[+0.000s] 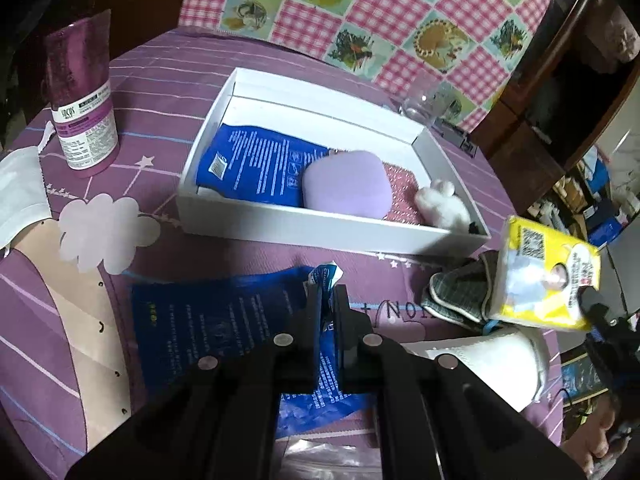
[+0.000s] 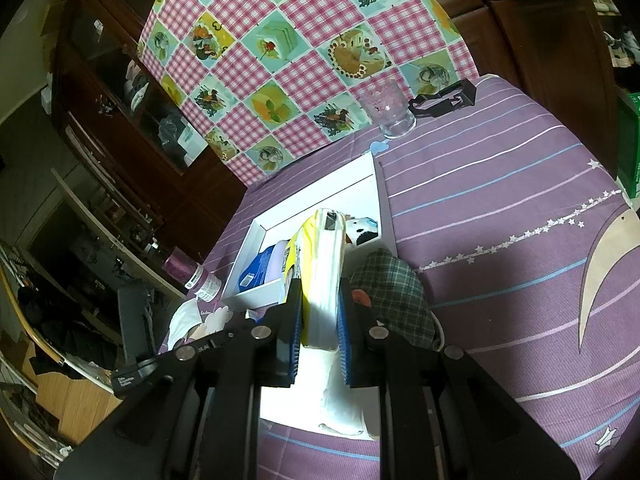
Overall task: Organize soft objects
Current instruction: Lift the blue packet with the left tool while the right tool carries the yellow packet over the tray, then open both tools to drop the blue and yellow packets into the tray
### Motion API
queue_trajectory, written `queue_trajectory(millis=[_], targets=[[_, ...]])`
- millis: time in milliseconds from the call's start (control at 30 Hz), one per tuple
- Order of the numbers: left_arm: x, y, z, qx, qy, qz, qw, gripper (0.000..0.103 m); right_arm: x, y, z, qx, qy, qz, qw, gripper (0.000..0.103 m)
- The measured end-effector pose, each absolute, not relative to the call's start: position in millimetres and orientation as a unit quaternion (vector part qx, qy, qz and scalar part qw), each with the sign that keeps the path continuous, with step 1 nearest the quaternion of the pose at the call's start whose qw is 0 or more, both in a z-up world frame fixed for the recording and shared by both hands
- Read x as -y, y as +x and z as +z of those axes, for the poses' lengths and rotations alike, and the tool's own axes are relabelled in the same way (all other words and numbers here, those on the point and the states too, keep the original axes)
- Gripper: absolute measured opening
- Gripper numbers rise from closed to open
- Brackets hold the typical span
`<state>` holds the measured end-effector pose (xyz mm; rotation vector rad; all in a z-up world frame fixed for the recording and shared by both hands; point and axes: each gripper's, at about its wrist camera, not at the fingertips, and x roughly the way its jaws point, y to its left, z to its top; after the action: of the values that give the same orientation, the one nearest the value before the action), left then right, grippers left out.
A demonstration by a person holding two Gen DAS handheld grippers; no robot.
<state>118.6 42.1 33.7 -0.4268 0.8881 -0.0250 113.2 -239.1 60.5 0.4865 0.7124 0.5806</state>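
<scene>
My left gripper (image 1: 327, 297) sits low in the left wrist view, shut on the raised edge of a blue plastic packet (image 1: 224, 320) lying on the purple tablecloth. Behind it stands an open white box (image 1: 320, 236). The box holds a second blue packet (image 1: 256, 164), a lilac soft pad (image 1: 346, 184) and a small white plush toy (image 1: 440, 204). My right gripper (image 2: 320, 308) is shut on a yellow and white tissue pack (image 2: 324, 272), held up near the box's corner (image 2: 376, 200). The same tissue pack (image 1: 544, 280) shows at the right of the left wrist view.
A purple bottle (image 1: 82, 100) and a white face mask (image 1: 20, 196) lie left of the box. A plaid cloth (image 1: 456, 292) and a white folded mask (image 1: 500, 360) lie under the tissue pack. A glass (image 2: 390, 110) and a black clip (image 2: 444, 98) stand behind the box, before a checked cloth.
</scene>
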Motion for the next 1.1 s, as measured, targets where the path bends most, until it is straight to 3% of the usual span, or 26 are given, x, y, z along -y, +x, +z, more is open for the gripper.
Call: queue_trajectory(millis=[633, 1100], targets=[[-48, 108, 58, -0.387, -0.201, 0.01, 0.9, 0.003, 242, 120, 64, -0.34, 0.265, 0.299, 0.851, 0.017], [-50, 169, 106, -0.361, -0.155, 0.044, 0.918, 0.003, 194, 206, 97, -0.377, 0.287, 0.302, 0.828, 0.017]])
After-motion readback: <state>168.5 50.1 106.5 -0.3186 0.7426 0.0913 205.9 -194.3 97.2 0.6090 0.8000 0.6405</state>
